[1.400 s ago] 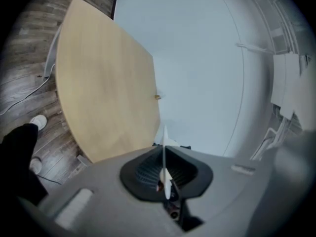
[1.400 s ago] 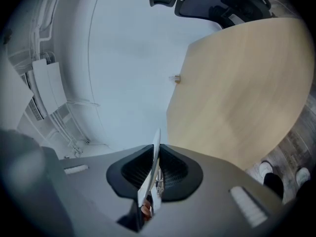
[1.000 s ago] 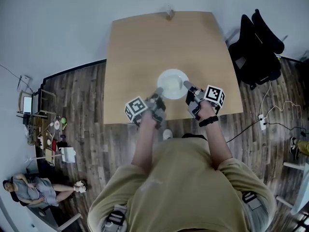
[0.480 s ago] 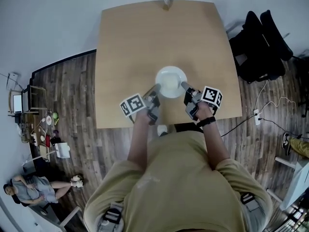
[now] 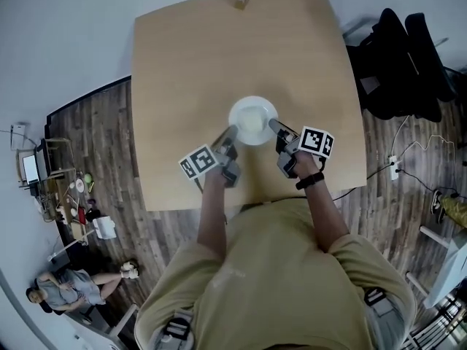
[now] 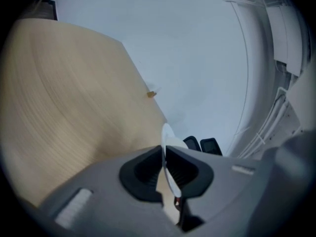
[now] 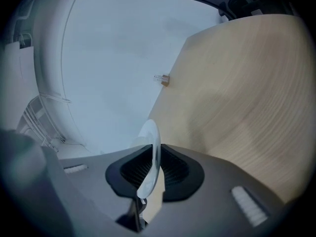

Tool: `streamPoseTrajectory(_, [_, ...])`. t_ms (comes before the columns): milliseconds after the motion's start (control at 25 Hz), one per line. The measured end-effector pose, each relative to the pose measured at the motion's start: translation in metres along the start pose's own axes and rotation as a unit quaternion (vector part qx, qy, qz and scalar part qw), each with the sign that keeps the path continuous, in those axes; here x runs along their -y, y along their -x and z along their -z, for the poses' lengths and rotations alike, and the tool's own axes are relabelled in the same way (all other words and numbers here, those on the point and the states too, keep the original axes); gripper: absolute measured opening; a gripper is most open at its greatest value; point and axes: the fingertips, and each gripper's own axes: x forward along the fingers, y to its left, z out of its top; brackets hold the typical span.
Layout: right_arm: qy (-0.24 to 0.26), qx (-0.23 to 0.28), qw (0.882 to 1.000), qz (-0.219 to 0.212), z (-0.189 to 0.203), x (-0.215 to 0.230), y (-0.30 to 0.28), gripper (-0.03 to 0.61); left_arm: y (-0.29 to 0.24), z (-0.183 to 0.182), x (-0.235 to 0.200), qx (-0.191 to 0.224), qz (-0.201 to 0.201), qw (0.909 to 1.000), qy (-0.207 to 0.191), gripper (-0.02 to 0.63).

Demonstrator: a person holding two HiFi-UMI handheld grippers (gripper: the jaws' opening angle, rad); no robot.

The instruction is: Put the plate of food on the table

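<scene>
The left gripper [image 5: 232, 131] has its jaws clamped on the near-left rim of the round white plate [image 5: 253, 120]. The thin rim stands edge-on between the dark ribbed pads in the left gripper view. The right gripper [image 5: 272, 125] has the near-right rim between its jaws. These have just been opening a little, though in its own view the pads look to be against the china.

The plate sits over the middle of the pale wooden worktop [image 5: 182, 64], well in from every edge. I cannot tell from here whether its base is down on the wood yet.

To my eye this is the setting-down. It wants both sides kept level and lowered together until the base rests flat. Only then should both sets of jaws open fully, at the same time, and draw back low towards the person. If one side lets go early, the plate could tip onto the other.

The plate itself is shallow, glossy and thin-rimmed, with a pale, even centre. I cannot make out any food on it.
</scene>
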Motion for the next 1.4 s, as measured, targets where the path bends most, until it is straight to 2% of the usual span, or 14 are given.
streamPoseTrajectory(280, [-0.003,-0.018,0.999,0.028,-0.059,0.046,-0.044,0.044,-0.075,-0.022,-0.035,-0.018,-0.044,0.9987,-0.017,0.031])
streamPoseTrajectory(720, [0.006,-0.009,0.999,0.054,-0.079,0.073,-0.062,0.044,-0.105,-0.026,-0.056,-0.029,-0.113,0.9903,-0.076,0.048])
streamPoseTrajectory(880, [0.015,-0.012,0.997,0.075,-0.115,0.103,-0.095,0.044,-0.151,-0.042,-0.084,-0.039,-0.143,0.9854,-0.084,0.052])
streamPoseTrajectory(1040, [0.032,-0.018,0.995,0.095,-0.126,0.118,-0.111,0.046,-0.169,-0.046,-0.103,-0.048,-0.169,0.9792,-0.102,0.061])
streamPoseTrajectory(1400, [0.006,-0.016,0.991,0.13,-0.134,0.137,-0.129,0.046,-0.186,-0.049,-0.128,-0.073,-0.202,0.9718,-0.098,0.074])
